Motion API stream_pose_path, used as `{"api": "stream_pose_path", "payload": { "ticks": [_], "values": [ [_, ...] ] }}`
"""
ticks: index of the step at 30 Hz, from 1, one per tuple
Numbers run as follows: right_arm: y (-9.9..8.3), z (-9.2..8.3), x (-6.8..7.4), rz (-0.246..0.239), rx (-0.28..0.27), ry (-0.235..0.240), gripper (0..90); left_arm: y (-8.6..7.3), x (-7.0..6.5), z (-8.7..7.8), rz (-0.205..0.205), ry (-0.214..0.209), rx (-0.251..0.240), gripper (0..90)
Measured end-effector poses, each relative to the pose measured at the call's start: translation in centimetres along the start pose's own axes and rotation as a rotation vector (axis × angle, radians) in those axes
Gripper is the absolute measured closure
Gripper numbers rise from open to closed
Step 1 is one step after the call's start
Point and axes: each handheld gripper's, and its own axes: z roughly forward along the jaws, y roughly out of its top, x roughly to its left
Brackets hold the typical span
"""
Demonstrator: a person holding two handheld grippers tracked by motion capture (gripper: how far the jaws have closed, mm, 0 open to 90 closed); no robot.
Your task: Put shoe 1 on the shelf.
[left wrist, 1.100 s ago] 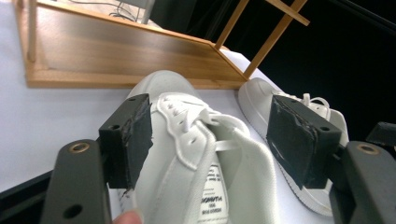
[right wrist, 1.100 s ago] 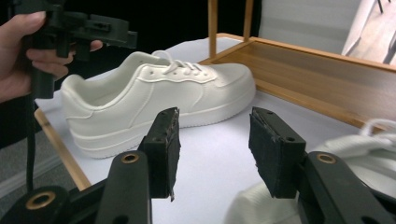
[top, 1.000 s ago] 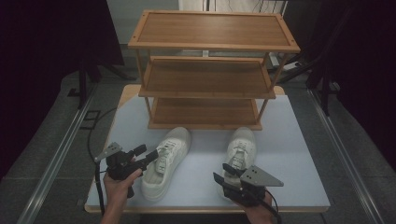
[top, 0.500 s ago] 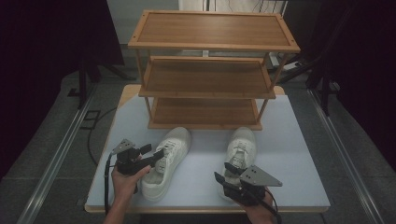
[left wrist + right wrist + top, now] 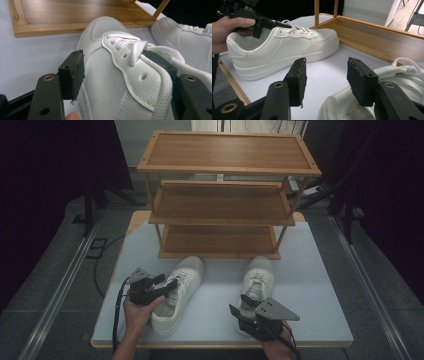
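Two white shoes are sitting on the desk (image 5: 320, 285): the left hand-held gripper (image 5: 120, 67), jaws just closing around the left shoe (image 5: 117, 82), is needing a firm clamp; the right hand-held gripper (image 5: 325, 80) is hanging released over the right shoe (image 5: 397, 90).

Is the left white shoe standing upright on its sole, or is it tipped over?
Upright. The left shoe rests on its sole on the table, laces up, with the left gripper around its side wall.

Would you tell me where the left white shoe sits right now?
In the high view the left shoe lies on the table's left half, toe toward the wooden rack, with the left gripper straddling its side.
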Motion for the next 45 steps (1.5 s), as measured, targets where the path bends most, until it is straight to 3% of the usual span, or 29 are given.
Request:
{"api": "stream_pose_path", "payload": {
  "ticks": [5, 7, 10, 20, 25, 30, 41, 45],
  "values": [
    [-0.1, 0.2, 0.1, 0.004, 0.006, -0.003, 50.1, -0.2, -0.2, -0.1, 0.034, -0.006, 0.007, 44.1],
    [-0.2, 0.3, 0.2, 0.005, 0.01, -0.007, 50.1, -0.5, -0.1, 0.0, 0.037, 0.004, 0.035, 48.2],
    [-0.2, 0.3, 0.2, 0.003, 0.009, -0.009, 50.1, -0.6, 0.3, 0.1, -0.012, -0.02, 0.016, 49.5],
    [-0.3, 0.4, 0.2, 0.013, 0.014, -0.017, 50.1, -0.5, 0.1, -0.1, 0.009, -0.012, -0.03, 74.5],
    [-0.3, 0.4, 0.2, 0.012, 0.013, -0.02, 50.1, -0.3, 0.4, -0.3, -0.001, -0.013, -0.043, 80.3],
    [-0.4, 0.4, 0.0, 0.023, 0.012, -0.027, 50.1, -0.2, 0.8, -0.6, -0.045, -0.018, -0.066, 81.3],
    [-0.2, 0.0, -0.3, 0.028, -0.006, -0.041, 50.1, 0.4, 1.2, -3.4, -0.156, -0.115, -0.217, 81.4],
    [-0.1, -0.1, -0.3, 0.03, -0.02, -0.034, 50.1, 0.7, 0.9, -4.7, -0.163, -0.124, -0.261, 81.3]
  ]
}}
